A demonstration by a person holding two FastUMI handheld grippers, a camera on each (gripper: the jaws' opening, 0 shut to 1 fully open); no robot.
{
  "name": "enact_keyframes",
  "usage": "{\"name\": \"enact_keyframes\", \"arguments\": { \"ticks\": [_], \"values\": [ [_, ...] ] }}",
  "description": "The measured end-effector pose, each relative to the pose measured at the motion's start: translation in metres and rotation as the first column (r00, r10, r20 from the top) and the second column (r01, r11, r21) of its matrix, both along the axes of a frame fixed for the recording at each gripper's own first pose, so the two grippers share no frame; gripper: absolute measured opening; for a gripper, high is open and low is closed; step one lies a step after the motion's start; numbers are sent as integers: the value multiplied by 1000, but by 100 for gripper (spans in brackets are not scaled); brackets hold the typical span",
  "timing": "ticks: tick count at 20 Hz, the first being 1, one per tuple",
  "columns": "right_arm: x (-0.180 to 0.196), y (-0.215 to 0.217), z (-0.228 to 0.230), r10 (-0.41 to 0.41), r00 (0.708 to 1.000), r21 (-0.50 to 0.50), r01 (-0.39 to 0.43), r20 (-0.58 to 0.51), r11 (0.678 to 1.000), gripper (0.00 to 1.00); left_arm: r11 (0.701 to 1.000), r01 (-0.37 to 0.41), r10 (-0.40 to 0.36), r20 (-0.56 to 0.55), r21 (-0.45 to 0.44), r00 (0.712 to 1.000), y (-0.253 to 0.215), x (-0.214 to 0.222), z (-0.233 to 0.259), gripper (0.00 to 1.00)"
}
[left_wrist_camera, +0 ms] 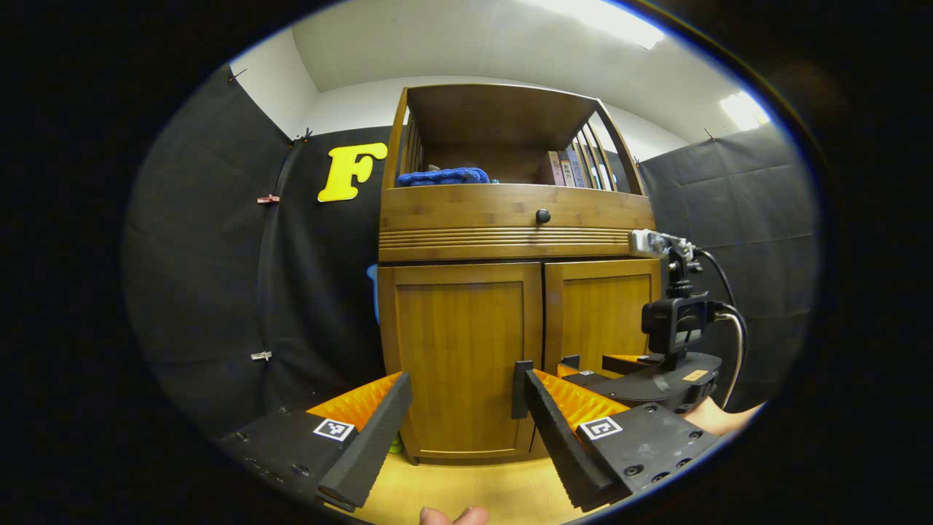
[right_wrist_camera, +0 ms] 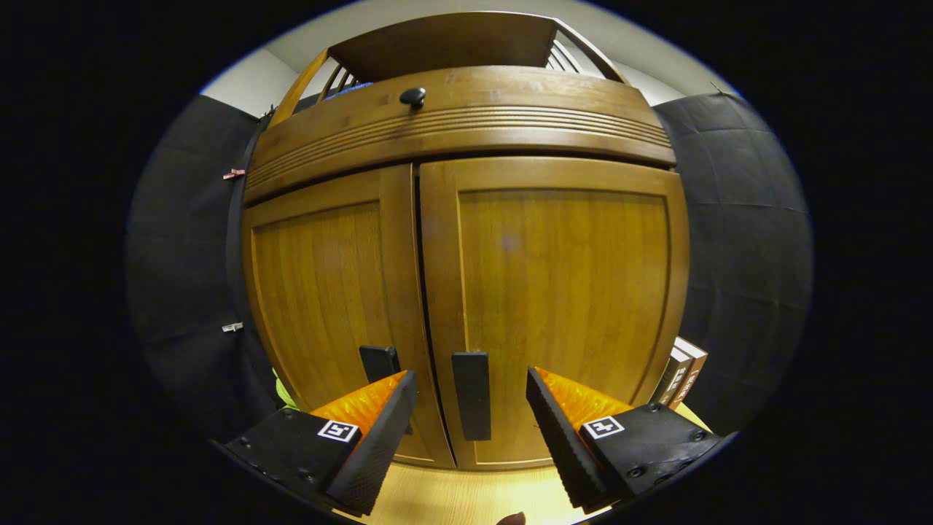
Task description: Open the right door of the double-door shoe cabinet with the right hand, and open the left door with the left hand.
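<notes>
We see both grippers spread wide and holding nothing: the right gripper (right_wrist_camera: 470, 405) frames a flat rectangular handle (right_wrist_camera: 471, 394) on the grained wooden right door (right_wrist_camera: 561, 292); at nine o'clock, the left door (right_wrist_camera: 321, 284) is shut.

Brown wood cabinet (right_wrist_camera: 466, 240); black handles (right_wrist_camera: 471, 394); blue cloth (left_wrist_camera: 443, 176).

Left door (right_wrist_camera: 328, 292) beside right door (right_wrist_camera: 561, 292), drawer (right_wrist_camera: 452, 124) above, books (right_wrist_camera: 681, 379) right of cabinet
</notes>
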State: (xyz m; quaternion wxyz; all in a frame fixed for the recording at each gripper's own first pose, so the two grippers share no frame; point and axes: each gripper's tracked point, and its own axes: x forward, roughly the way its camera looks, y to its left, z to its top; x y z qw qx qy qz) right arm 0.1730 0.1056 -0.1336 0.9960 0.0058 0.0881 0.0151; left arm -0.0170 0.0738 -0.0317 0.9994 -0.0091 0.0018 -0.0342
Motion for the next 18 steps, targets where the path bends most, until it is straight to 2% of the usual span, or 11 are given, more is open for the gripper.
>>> {"name": "enact_keyframes", "arguments": {
  "ticks": [1, 3, 4, 7, 9, 10, 12, 13, 14, 18],
  "values": [
    [9, 0, -8, -5, 1000, -17, 4, -10, 1000, 95, 1000, -5, 5, -1, -6, 1000, 5, 0, -1, 96],
    [21, -2, -28, -32, 998, -48, 29, -51, 998, 70, 1000, -20, 20, 2, -17, 1000, 16, -3, -2, 96],
    [27, -3, -39, -41, 996, -48, 37, -75, 998, 60, 999, -28, 28, 2, -20, 1000, 21, -2, -2, 96],
    [39, -7, -52, -73, 992, -25, 71, -99, 997, 58, 999, -44, 43, -17, -30, 999, 31, -7, -9, 96],
    [39, -7, -52, -82, 990, 20, 85, -113, 996, 36, 998, -55, 54, -24, -28, 998, 38, -11, -12, 96],
    [42, -7, -52, -79, 991, 31, 83, -111, 996, 40, 998, -59, 59, -27, -25, 998, 39, -12, -12, 96],
    [39, -8, -51, -72, 993, 13, 74, -97, 997, 30, 998, -60, 59, -29, -23, 998, 37, -16, -12, 96],
    [35, -8, -50, -63, 993, 15, 64, -100, 998, 31, 998, -60, 59, -27, -27, 998, 36, -17, -10, 96],
    [33, -8, -52, -50, 994, 22, 52, -101, 998, 25, 998, -60, 59, -26, -34, 998, 36, -19, -8, 96],
    [-5, -12, -43, 11, 995, 49, -6, -99, 999, 25, 997, -53, 52, -19, -51, 998, 25, -26, -6, 96]
  ]
}}
